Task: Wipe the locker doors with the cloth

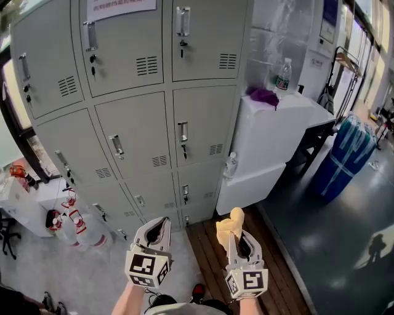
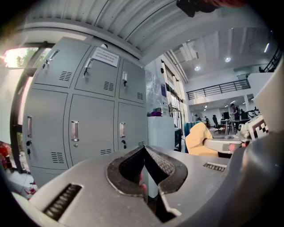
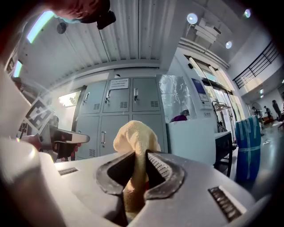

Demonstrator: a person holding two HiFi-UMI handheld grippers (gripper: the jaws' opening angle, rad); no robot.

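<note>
Head view
- Locker doors (image 1: 135, 123): grey, with handles and vents, filling the upper left; all doors shut.
- Notice (image 1: 120, 7): white sheet on a top door.
- Left gripper (image 1: 162, 221): low in the middle, pointing at the lockers, well apart from them.
- Right gripper (image 1: 236, 239): beside the left one, with the yellow cloth (image 1: 231, 224) sticking out past its tips.
- White cabinet (image 1: 271, 141): hard against the lockers' right side; a bottle (image 1: 283, 74) and a purple bundle (image 1: 265, 95) sit on top.
- Blue bin (image 1: 345, 157): further right, on dark floor.
- Wooden strip (image 1: 209, 246): floor between the grippers and the bottom doors.

Left gripper view
- Left gripper (image 2: 144, 153): jaws pressed together, nothing between them.
- Locker doors (image 2: 88, 119): ahead, apart from the jaws.
- Cloth (image 2: 197, 139): to the right, in the right gripper (image 2: 222, 144).

Right gripper view
- Right gripper (image 3: 138, 155): jaws clamped on the cloth (image 3: 135, 137), which bunches above the tips.
- Locker doors (image 3: 120, 115): behind the cloth, not touching it.
- White cabinet (image 3: 195, 137): right of the lockers.
- Left gripper (image 3: 66, 139): at the left edge.
</note>
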